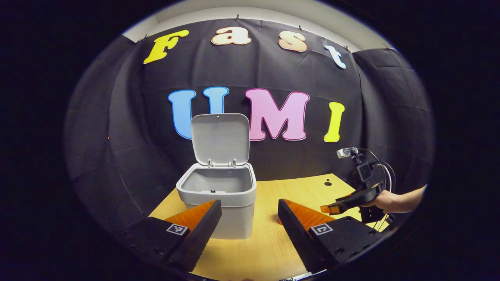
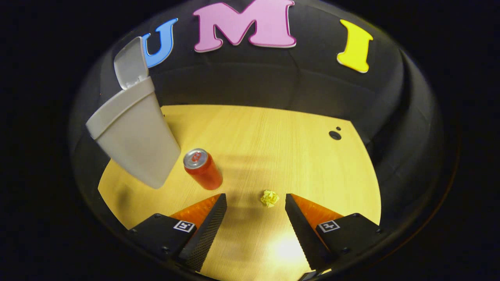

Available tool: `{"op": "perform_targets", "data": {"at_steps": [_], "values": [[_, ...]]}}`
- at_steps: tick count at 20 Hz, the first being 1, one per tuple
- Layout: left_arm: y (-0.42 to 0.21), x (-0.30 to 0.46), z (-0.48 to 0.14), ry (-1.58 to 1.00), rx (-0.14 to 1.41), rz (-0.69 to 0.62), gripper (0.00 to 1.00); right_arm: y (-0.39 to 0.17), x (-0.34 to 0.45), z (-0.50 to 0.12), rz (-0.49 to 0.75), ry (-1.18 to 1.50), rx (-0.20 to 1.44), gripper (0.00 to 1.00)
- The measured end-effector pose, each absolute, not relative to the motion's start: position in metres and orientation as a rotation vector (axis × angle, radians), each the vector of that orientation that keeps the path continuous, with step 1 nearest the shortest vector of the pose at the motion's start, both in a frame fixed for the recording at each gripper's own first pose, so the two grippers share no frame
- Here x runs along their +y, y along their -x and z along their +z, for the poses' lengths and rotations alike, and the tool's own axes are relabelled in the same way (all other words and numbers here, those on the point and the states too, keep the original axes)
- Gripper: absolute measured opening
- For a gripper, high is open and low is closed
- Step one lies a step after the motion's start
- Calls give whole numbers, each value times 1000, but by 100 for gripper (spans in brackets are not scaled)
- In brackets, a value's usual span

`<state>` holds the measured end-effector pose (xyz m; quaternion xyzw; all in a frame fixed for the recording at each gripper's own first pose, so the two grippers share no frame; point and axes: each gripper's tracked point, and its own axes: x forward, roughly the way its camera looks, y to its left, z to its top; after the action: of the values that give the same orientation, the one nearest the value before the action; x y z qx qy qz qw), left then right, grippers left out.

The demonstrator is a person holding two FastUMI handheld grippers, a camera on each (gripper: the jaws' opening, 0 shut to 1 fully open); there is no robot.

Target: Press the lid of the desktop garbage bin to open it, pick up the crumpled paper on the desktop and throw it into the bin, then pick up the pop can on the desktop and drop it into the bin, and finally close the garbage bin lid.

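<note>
Standing on the wooden desktop (image 2: 273, 140), the grey garbage bin (image 1: 218, 195) was seen with its lid (image 1: 220, 138) raised. The left gripper (image 1: 249, 208) was held before it, jaws spread and empty. The right gripper (image 2: 256, 203) was likewise parted, above the crumpled paper (image 2: 269, 198); the red pop can (image 2: 203, 169) was placed beside the bin

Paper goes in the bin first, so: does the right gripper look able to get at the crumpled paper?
Probably yes: the right gripper is open, the crumpled paper lies between its fingertips, and the pop can stands aside.
</note>
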<state>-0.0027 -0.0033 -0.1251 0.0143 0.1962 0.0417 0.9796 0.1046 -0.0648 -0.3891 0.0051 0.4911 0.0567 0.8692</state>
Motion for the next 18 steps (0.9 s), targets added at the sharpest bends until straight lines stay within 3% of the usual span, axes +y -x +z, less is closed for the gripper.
{"op": "perform_targets", "data": {"at_steps": [5,14,15,16,18], "values": [[-3,-12,-132,-65,432,97,98,-116,-75,-450,121,-63,1180,98],[-18,-13,-140,-7,461,173,97,-118,-76,-497,137,-79,1274,92],[-20,-13,-139,-5,455,176,97,-116,-73,-500,145,-82,1283,87],[-22,-14,-138,-4,452,179,97,-116,-74,-500,155,-69,1285,67],[-26,-15,-138,-5,446,185,97,-113,-75,-501,180,-34,1293,57]]}}
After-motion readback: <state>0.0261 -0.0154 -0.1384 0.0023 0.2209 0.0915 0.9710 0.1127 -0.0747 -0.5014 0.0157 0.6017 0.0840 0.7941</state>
